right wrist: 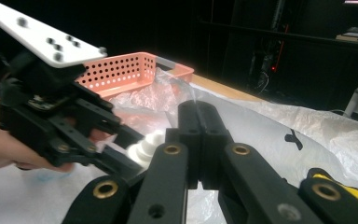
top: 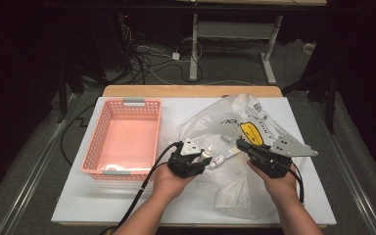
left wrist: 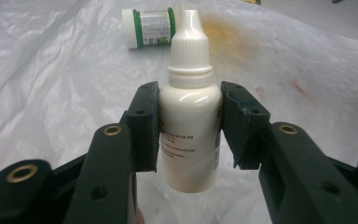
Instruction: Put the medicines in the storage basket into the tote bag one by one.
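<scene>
White surface (top: 78, 196) carries a pink basket (top: 108, 147) and a crumpled clear plastic bag (top: 235, 191). Left claw (left wrist: 189, 126) pinches a white dropper bottle (left wrist: 189, 135), its nozzle pointing away along the jaws, above the bag. Right claw (right wrist: 199, 121) is pressed together on the bag's film.

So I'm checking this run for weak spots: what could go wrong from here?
The left gripper holds the smooth dropper bottle only at its sides; it might slip or twist. The right gripper is shut on the plastic bag, which might tear or drag the green-capped jar.
</scene>
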